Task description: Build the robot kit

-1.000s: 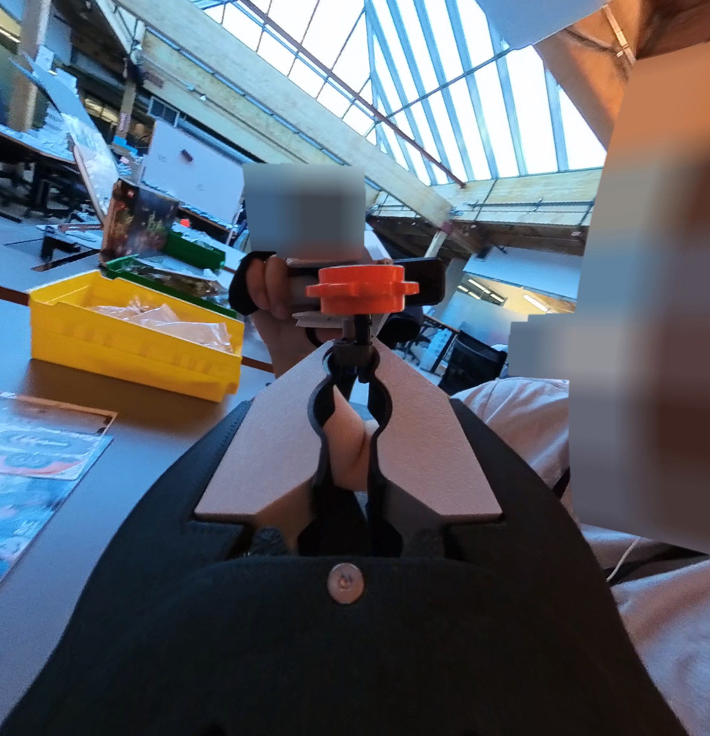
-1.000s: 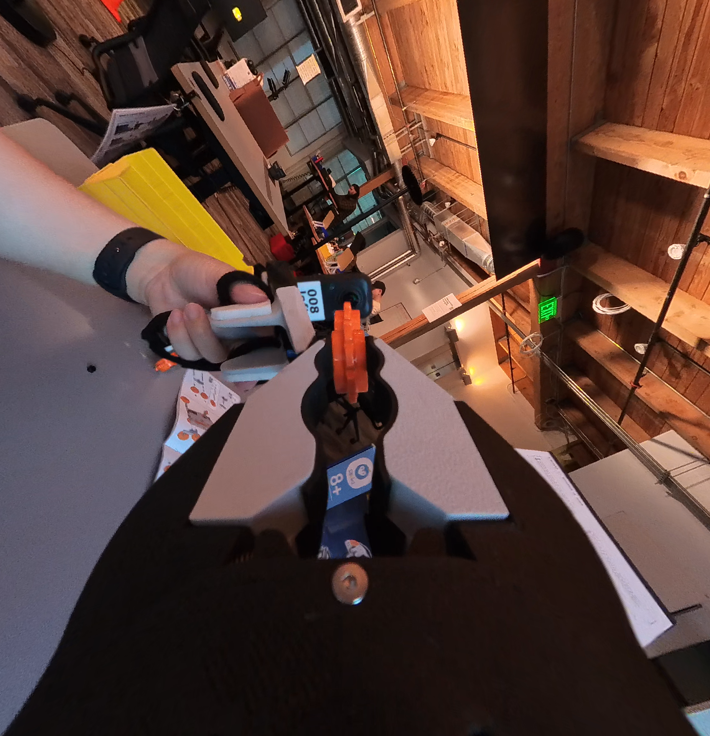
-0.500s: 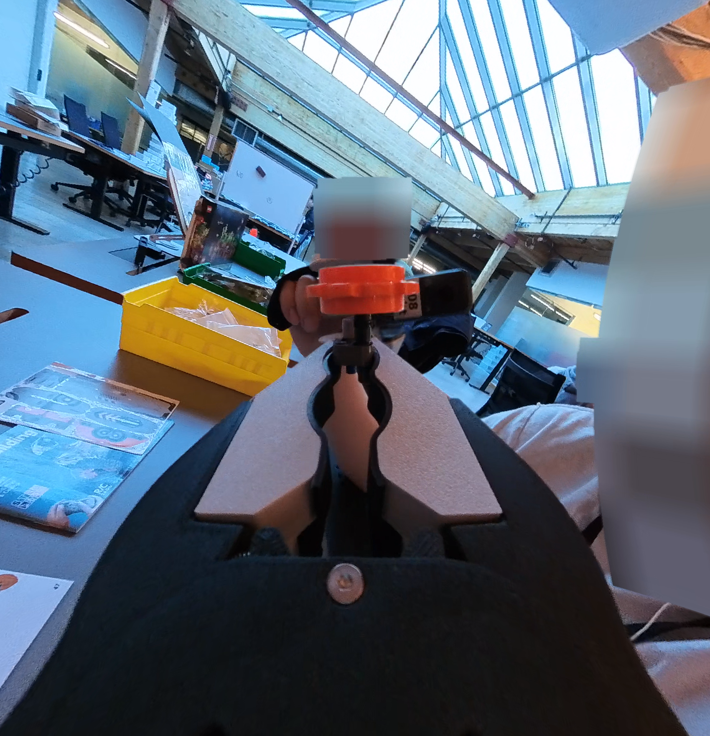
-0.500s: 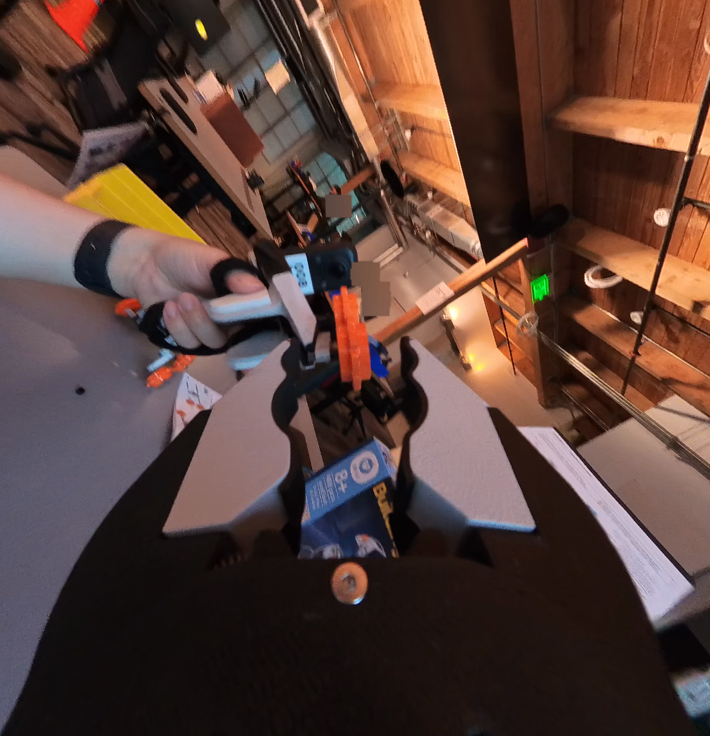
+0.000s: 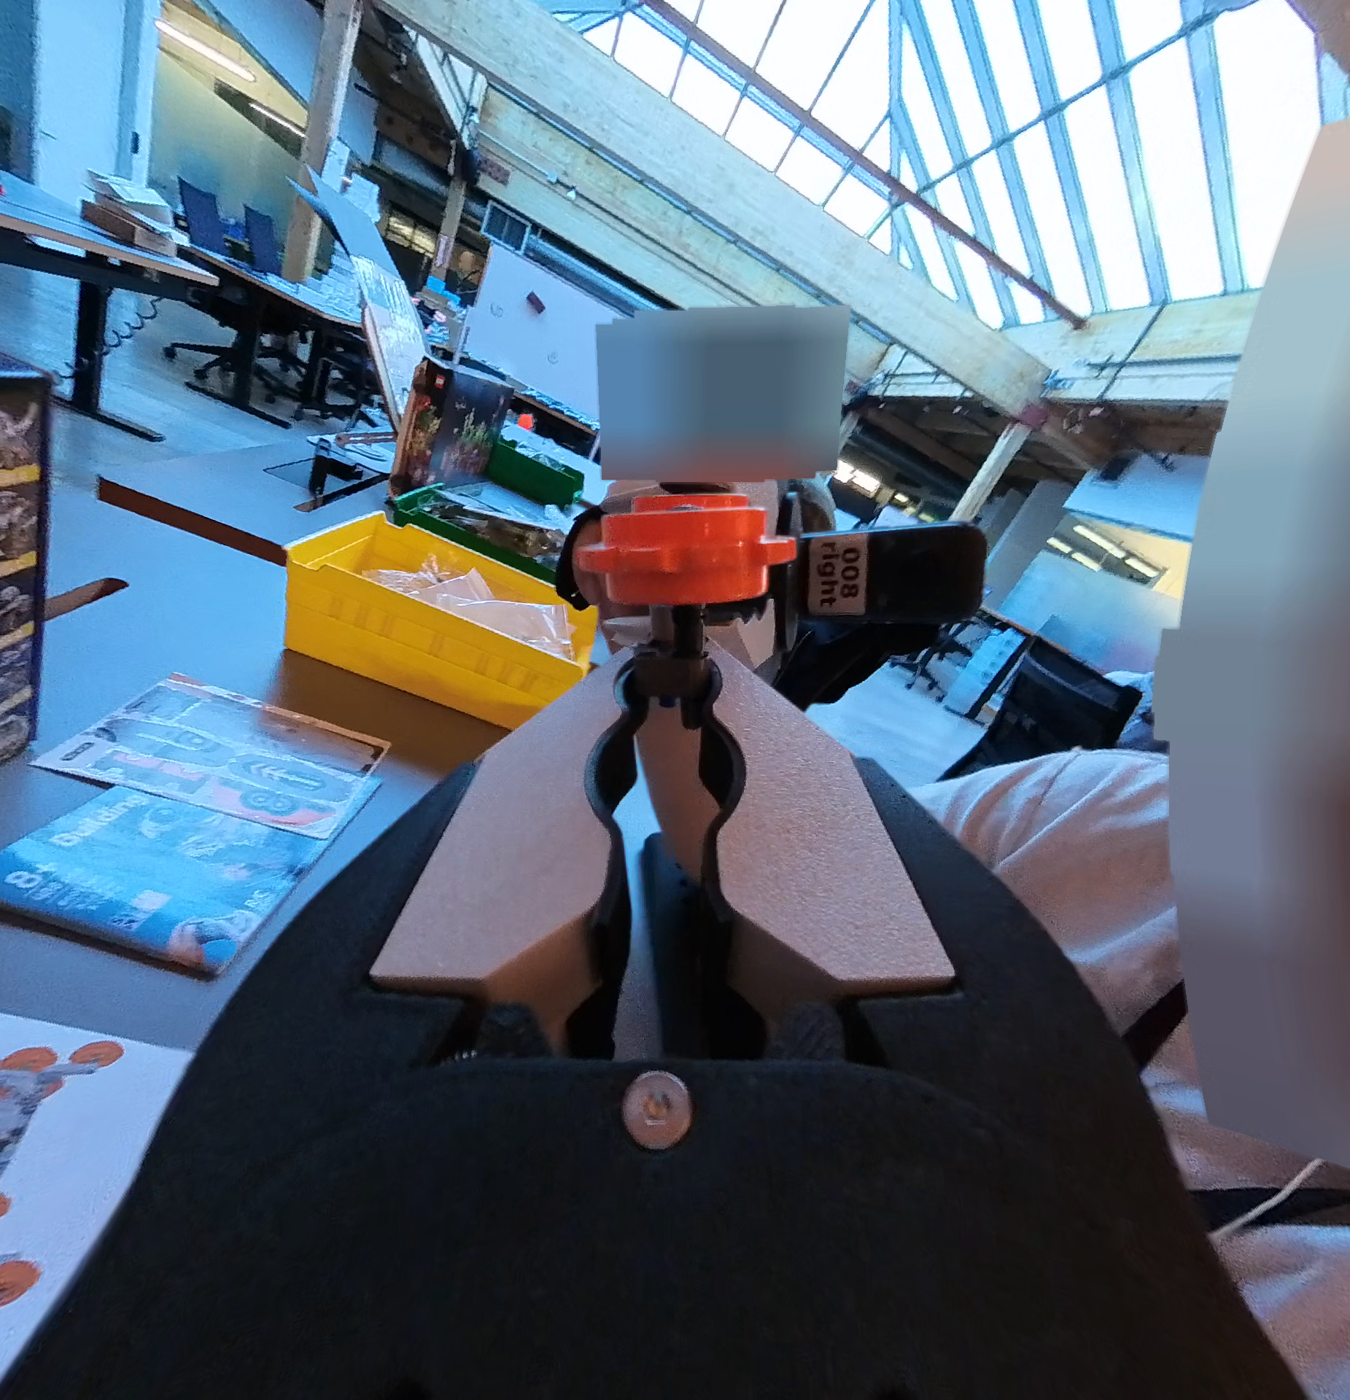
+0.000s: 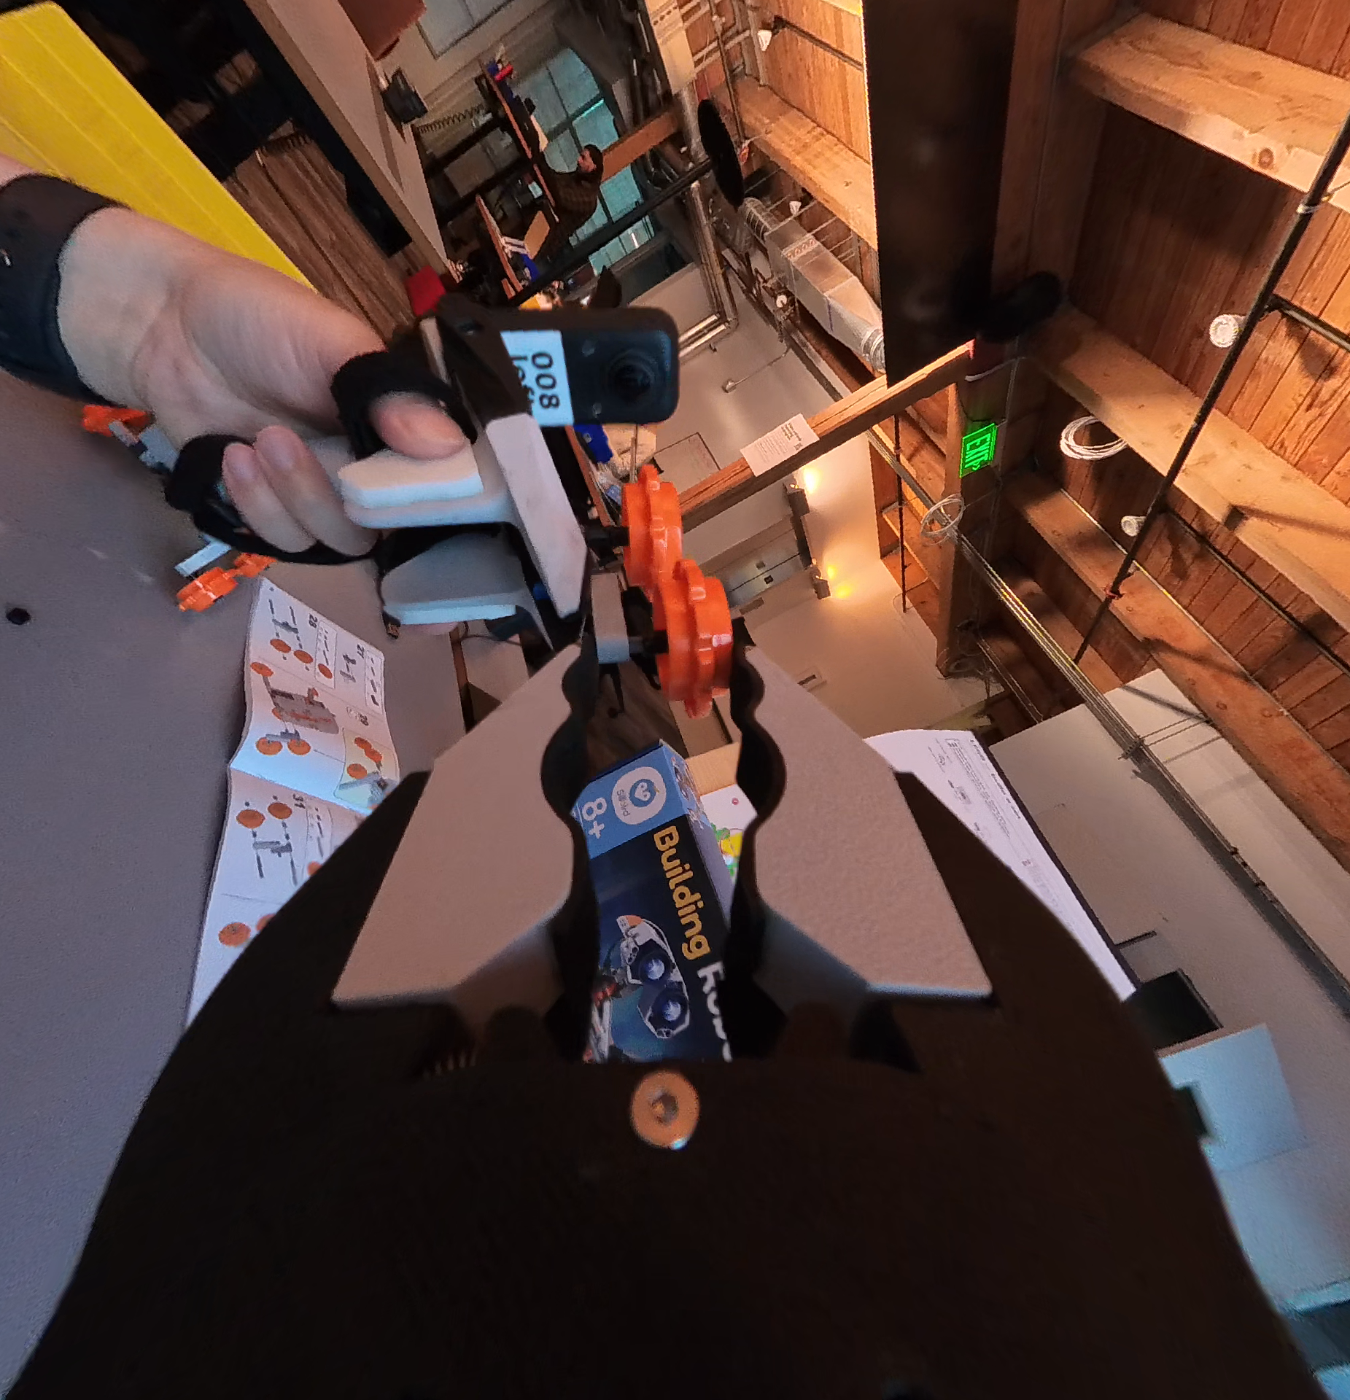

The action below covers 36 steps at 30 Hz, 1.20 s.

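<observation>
My left gripper (image 5: 668, 670) is shut on the black axle of a small brick assembly. An orange wheel (image 5: 683, 564) sits on top of the axle, above the fingertips. In the right wrist view a hand holds the left gripper (image 6: 577, 591) at upper left, and two orange wheels (image 6: 690, 636) (image 6: 649, 523) stick out beside it. My right gripper (image 6: 660, 659) is open. Its jaws stand apart around the nearer orange wheel and a small grey piece, close to both. The right gripper's black camera (image 5: 884, 576) shows just behind the wheel in the left wrist view.
On the grey table (image 5: 164, 606) are a yellow bin (image 5: 399, 636) with clear bags, green bins (image 5: 505, 523), booklets (image 5: 164, 864) and a dark box (image 5: 5, 560). A blue box (image 6: 656, 871), an instruction sheet (image 6: 308, 727) and loose orange parts (image 6: 217, 583) lie below. A person sits at right.
My right gripper let go of the orange wheel, opened wide, then came in around the wheel with its jaws a little narrower. My left gripper kept its hold and turned to show more table.
</observation>
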Tool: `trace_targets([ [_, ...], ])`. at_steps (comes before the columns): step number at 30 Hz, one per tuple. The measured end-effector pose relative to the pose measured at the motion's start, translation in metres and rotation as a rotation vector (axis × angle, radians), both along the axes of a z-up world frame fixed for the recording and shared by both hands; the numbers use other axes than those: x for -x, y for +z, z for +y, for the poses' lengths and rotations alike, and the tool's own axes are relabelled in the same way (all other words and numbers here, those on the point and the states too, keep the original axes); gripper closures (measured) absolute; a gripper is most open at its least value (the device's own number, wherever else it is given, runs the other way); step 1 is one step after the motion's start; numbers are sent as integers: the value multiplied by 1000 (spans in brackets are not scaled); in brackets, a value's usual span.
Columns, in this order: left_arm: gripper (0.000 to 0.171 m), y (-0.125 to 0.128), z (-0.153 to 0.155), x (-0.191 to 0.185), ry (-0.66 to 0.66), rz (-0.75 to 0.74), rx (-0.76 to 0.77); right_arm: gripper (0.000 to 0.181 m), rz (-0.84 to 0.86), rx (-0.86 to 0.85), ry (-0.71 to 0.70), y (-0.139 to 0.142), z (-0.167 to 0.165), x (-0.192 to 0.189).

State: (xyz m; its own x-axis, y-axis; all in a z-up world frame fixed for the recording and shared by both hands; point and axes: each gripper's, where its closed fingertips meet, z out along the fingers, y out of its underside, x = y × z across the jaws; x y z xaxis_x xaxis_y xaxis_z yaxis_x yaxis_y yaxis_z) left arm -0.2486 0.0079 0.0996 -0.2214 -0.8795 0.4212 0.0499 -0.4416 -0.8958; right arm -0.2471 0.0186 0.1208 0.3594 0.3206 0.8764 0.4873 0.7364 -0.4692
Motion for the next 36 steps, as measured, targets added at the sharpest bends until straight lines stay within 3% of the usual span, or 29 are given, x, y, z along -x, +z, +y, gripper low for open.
trace_targets([
  [7, 164, 1, -3, 0, 73, 21, -203, 148, -56, -156, -49, 4, -8, 0],
  [8, 156, 1, 1, 1, 126, 40, -260, 147, -66, -177, -64, 6, -10, -1],
  [10, 121, 4, 14, 10, 279, 95, -426, 147, -83, -190, -84, 8, -12, -4],
  [11, 114, 8, 19, 17, 359, 115, -537, 147, -87, -198, -94, 10, -12, -6],
  [14, 114, 29, 13, 32, 590, 139, -928, 147, -153, -239, -137, 6, -11, -10],
  [17, 120, 28, -13, 20, 628, 187, -1177, 147, -222, -246, -169, -2, -7, -9],
  [22, 119, 16, -35, -7, 524, 149, -1185, 147, -265, -230, -140, -12, -9, 1],
  [29, 116, -3, -17, -12, 597, 262, -1392, 148, -245, -141, -74, -17, -15, 8],
  [36, 130, -5, -4, -8, 730, 385, -1639, 148, -227, -87, -41, -19, -17, 9],
])
